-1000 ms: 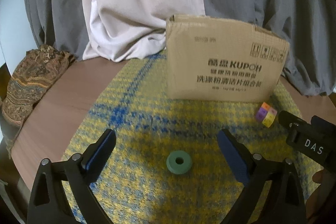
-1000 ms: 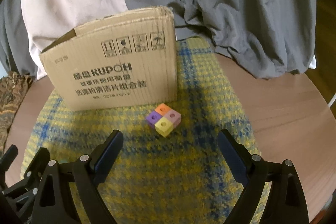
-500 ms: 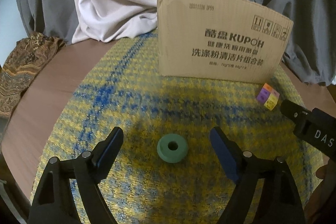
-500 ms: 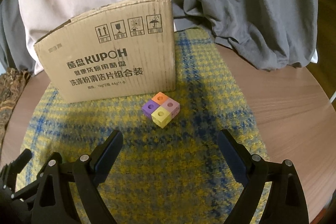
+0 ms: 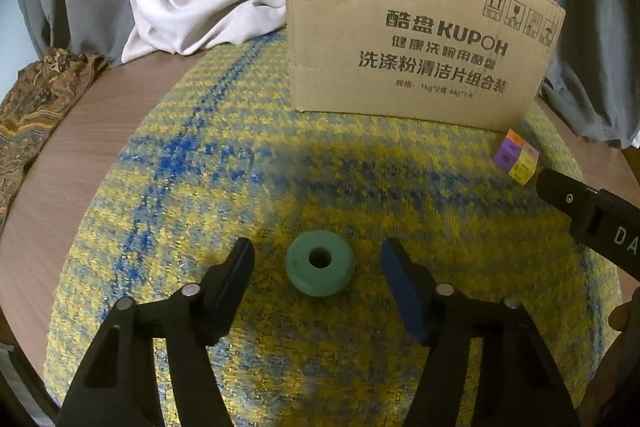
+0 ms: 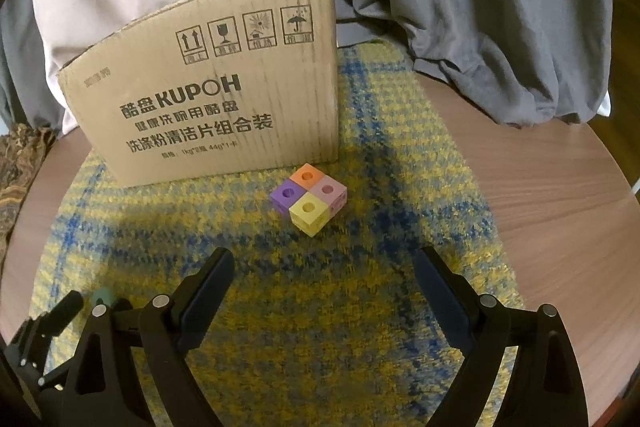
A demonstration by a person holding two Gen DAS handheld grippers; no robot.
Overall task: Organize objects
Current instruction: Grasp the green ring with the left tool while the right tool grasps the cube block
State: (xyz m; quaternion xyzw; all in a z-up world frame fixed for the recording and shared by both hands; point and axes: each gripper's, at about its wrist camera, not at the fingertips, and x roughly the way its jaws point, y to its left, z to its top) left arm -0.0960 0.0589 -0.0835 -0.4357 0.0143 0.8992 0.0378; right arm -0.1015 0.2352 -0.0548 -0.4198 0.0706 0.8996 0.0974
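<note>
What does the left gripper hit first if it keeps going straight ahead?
Most likely the green ring, which lies on the mat between the open fingers of the left gripper. The cardboard box stands farther along that line. Depth is hard to judge.

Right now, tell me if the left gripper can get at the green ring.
Probably yes. The left gripper is open, its fingers either side of the green ring, which lies flat on the yellow mat with nothing between.
</note>
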